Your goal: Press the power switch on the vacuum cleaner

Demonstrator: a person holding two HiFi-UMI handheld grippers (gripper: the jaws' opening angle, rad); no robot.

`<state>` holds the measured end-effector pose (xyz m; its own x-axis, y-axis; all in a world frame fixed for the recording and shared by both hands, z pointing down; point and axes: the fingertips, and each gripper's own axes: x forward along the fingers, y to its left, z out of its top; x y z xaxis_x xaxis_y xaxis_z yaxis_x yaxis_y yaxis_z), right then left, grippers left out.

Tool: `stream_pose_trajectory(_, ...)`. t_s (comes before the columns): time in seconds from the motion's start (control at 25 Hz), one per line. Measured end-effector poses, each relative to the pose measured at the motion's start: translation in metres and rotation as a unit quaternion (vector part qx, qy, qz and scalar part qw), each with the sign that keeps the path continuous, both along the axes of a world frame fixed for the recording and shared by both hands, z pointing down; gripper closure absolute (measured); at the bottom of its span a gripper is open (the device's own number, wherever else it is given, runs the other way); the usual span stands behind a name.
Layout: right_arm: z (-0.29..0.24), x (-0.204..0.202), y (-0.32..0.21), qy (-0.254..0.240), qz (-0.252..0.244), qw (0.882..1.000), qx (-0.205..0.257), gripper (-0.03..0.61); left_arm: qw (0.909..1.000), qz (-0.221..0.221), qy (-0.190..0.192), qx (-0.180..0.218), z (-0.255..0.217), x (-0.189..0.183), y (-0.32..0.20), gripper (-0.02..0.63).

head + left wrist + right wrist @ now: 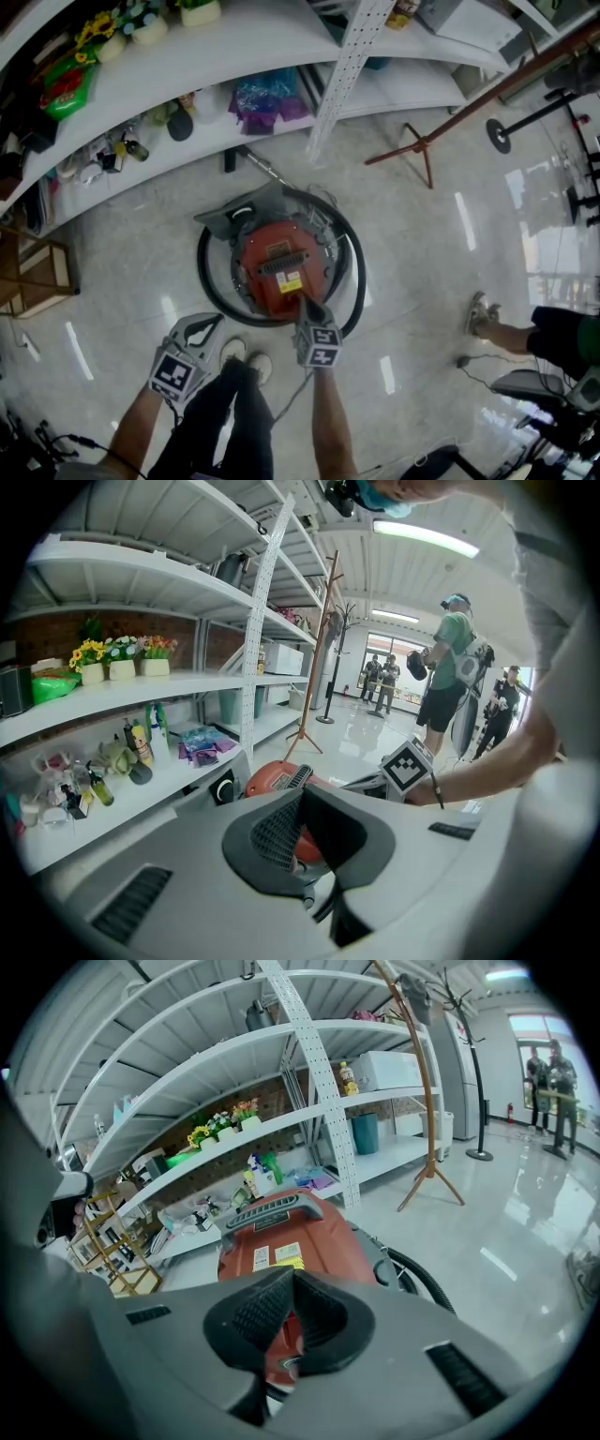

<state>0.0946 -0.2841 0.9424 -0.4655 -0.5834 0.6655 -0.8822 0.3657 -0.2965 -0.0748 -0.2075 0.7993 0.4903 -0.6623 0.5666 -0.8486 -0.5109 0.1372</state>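
A red vacuum cleaner (277, 267) stands on the shiny floor, with its black hose (208, 281) looped round it and a black carry handle (281, 265) on top. My right gripper (307, 307) is shut and empty, its tips down at the near end of the red body. In the right gripper view the shut jaws (292, 1275) sit just over the vacuum cleaner (291, 1241), and a small round part (286, 1363) shows below them. Whether they touch it I cannot tell. My left gripper (204, 326) hangs shut and empty to the left of the vacuum cleaner (277, 778).
Curved white shelves (187, 56) with flower pots, bottles and bags run behind the vacuum. A wooden coat stand (422, 145) leans at the back right. A wooden stool (37, 277) is at the left. My shoes (246, 356) and another person's foot (480, 314) are on the floor.
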Motion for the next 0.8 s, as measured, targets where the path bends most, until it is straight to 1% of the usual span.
stream_pose_trajectory(0.32, -0.029, 0.004, 0.009, -0.003, -0.003, 1.000, 0.011, 0.566, 0.9999, 0.002, 0.007, 0.008, -0.016, 0.009, 0.000, 0.607)
stream_pose_trajectory(0.8, -0.088, 0.005, 0.017, -0.007, 0.001, 0.999, 0.033, 0.566, 0.9994, 0.007, 0.009, 0.032, -0.058, 0.013, -0.005, 0.607)
